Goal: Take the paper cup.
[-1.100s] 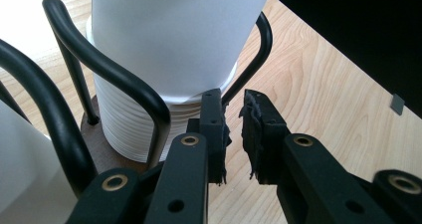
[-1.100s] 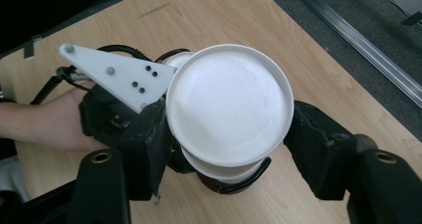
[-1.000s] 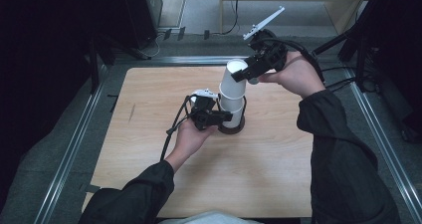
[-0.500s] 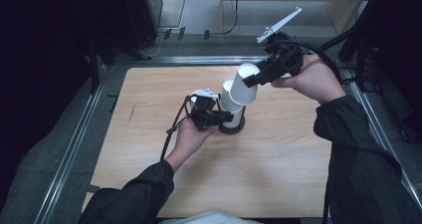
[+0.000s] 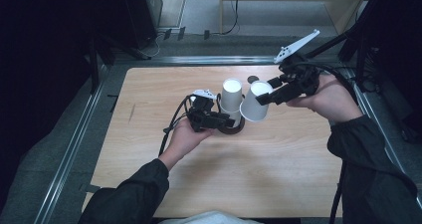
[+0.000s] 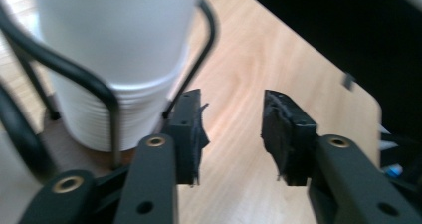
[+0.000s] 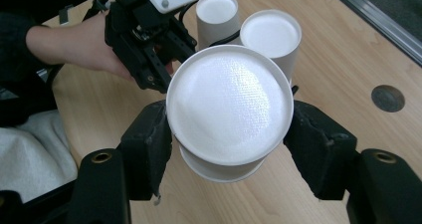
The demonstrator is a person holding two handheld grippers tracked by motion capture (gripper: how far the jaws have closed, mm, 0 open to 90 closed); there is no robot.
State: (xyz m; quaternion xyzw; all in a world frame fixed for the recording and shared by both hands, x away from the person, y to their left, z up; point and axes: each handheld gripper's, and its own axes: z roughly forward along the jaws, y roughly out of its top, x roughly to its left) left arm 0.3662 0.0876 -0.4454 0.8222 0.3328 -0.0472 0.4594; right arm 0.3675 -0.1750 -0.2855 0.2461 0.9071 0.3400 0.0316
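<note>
Left gripper (image 5: 226, 118): held low at the foot of the cup holder, its jaws have just been opening; in the left gripper view the pads (image 6: 191, 129) stand apart with bare table between them, nothing held. It looks placed there to steady the holder while a cup comes off.

Cup holder (image 5: 238, 129): a dark ring base with black wire uprights (image 6: 107, 92), just ahead and to the left of the left gripper's jaws. It keeps the stack upright.

Stack of cups (image 5: 232, 95): white paper cups nested bottom-up inside the holder, touching the wire. No drink or other contents can be seen; only the closed bases face upward.

Lifted cup (image 5: 255, 102): a white paper cup, bottom-up and tilted, just right of the stack and clear of the table. In the right gripper view what looks like a second rim shows beneath it, so it may be two nested.

Right gripper (image 5: 266, 98): closed on the lifted cup, one pad on each side of its wall (image 7: 229, 109), likely carrying it away from the stack.

Table (image 5: 278, 184): light wood, with a small dark round inset (image 7: 387, 98) to the right of the right gripper.
</note>
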